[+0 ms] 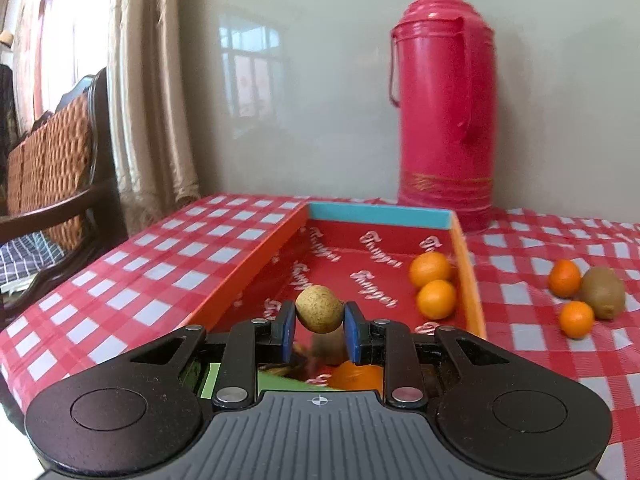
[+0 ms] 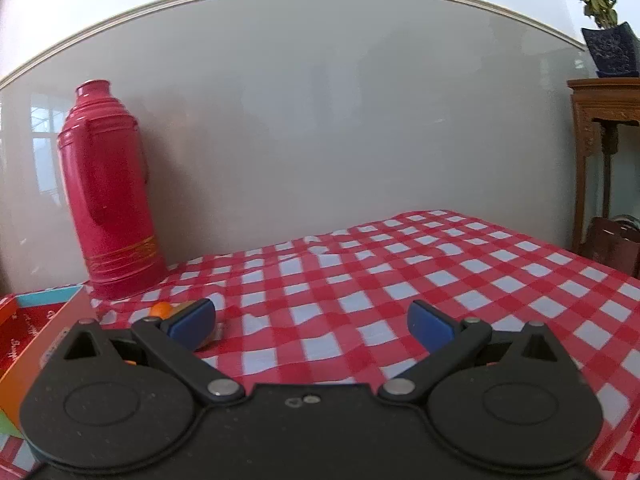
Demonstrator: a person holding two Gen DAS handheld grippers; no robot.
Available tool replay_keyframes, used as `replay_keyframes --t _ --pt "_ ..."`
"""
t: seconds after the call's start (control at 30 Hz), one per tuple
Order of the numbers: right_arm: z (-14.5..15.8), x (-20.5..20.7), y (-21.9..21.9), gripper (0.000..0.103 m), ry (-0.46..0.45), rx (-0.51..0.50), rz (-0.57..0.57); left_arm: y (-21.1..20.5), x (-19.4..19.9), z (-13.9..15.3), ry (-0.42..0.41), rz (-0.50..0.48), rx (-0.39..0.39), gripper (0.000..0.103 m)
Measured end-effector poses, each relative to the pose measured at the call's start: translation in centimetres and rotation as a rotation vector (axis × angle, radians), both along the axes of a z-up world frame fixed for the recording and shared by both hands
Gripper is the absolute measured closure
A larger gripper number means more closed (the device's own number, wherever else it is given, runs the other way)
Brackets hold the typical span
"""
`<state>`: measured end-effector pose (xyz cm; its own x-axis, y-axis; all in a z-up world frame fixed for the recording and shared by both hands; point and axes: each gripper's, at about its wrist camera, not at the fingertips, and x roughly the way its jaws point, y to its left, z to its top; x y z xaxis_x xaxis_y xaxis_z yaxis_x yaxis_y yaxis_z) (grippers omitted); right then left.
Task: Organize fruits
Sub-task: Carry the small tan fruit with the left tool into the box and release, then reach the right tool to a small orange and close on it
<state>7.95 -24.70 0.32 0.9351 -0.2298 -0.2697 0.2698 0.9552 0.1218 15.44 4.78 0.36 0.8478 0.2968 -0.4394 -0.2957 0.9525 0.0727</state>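
Left gripper (image 1: pixel 319 316): jaws drawn in on a small tan speckled fruit (image 1: pixel 319 309); one blue pad presses each flank, so the fruit hangs clear of any surface.
Held fruit, axis: roughly round, slightly longer across the jaws; pads sit at its widest line. Grip looks centred.
Held fruit vs. box: fruit is carried above the near end of the red printed box (image 1: pixel 466 256), inside the line of its orange side walls. This is the relation the release depends on: the box floor lies straight below and ahead of the fingertips.
Box contents: two oranges (image 1: pixel 433 284) lie touching each other against the right wall, ahead and right of the held fruit. Another orange (image 1: pixel 356 374) shows below the fingers, close under the gripper; partly hidden.
Free floor: open red floor lies ahead and left of the held fruit. Judgement: lowering there avoids a knock against the fruit already in.
Loose fruit: two small oranges (image 1: pixel 564 278) and a kiwi (image 1: pixel 603 293) rest on the checked tablecloth (image 1: pixel 532 312), right of the box, outside it.
Right gripper (image 2: pixel 312 322): jaws spread wide, nothing between them; points over bare cloth.
Nearer hand for loose fruit: right, judged; an orange (image 2: pixel 161 309) shows just behind its left finger.
Thermos (image 1: pixel 444 108): stands upright behind the box's far right corner, clear of the path.
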Motion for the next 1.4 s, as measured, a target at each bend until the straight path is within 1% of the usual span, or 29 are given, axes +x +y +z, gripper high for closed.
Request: replay_keyframes --t 0.2,0.33,0.37,0.4,0.43,0.47,0.5,0.53,0.57,0.7,0.93,1.0,1.17,1.27,1.4 --pt "0.1 0.5 1.5 0.006 -0.001 -0.029 0.043 1.4 0.3 -0.5 0.03 0.036 -0.025 0.076" --pt "0.2 0.7 1.9 0.006 -0.002 -0.024 0.055 1.5 0.0 -0.5 0.034 0.018 -0.007 0.074" --pt "0.2 0.8 2.0 0.006 0.0 -0.022 0.058 1.4 -0.1 -0.5 0.033 0.013 -0.004 0.065" --pt "0.3 0.9 2.2 0.006 0.0 -0.022 0.061 1.4 -0.2 -0.4 0.029 0.012 0.005 0.039" --pt "0.3 1.0 2.3 0.006 0.0 -0.023 0.063 1.3 -0.3 -0.3 0.022 0.018 0.016 0.023" --pt "0.4 1.1 2.5 0.006 -0.001 -0.025 0.068 1.2 -0.6 -0.2 0.008 0.037 0.029 0.005" --pt "0.4 1.2 2.7 0.006 -0.001 -0.027 0.073 1.2 -1.0 0.0 -0.018 0.048 0.037 0.004" --pt "0.5 1.3 2.8 0.006 -0.001 -0.027 0.079 1.2 -1.2 0.2 -0.034 0.038 0.036 0.004" --pt "0.5 1.4 3.0 0.006 -0.001 -0.029 0.084 1.3 -1.4 0.3 -0.04 0.02 0.029 0.004" --pt "0.8 1.7 3.8 0.006 -0.005 -0.047 0.103 1.9 -1.7 0.5 -0.04 0.012 0.02 0.004" --pt "1.2 2.4 4.6 0.006 -0.013 -0.036 0.125 3.5 -3.6 1.4 -0.091 0.029 0.027 0.004" --pt "1.3 2.6 5.0 0.006 -0.016 -0.027 0.135 4.1 -4.5 1.5 -0.095 0.038 0.032 0.0" --pt "1.3 3.1 6.2 0.006 -0.017 -0.023 0.17 5.8 -6.5 1.4 -0.087 0.067 0.032 0.0" --pt "1.4 3.3 7.0 0.006 -0.017 -0.025 0.194 6.6 -7.0 1.3 -0.071 0.08 0.027 0.0" --pt "1.1 4.1 8.0 0.006 0.011 -0.037 0.226 7.6 -7.6 1.1 -0.051 0.09 0.019 0.0"
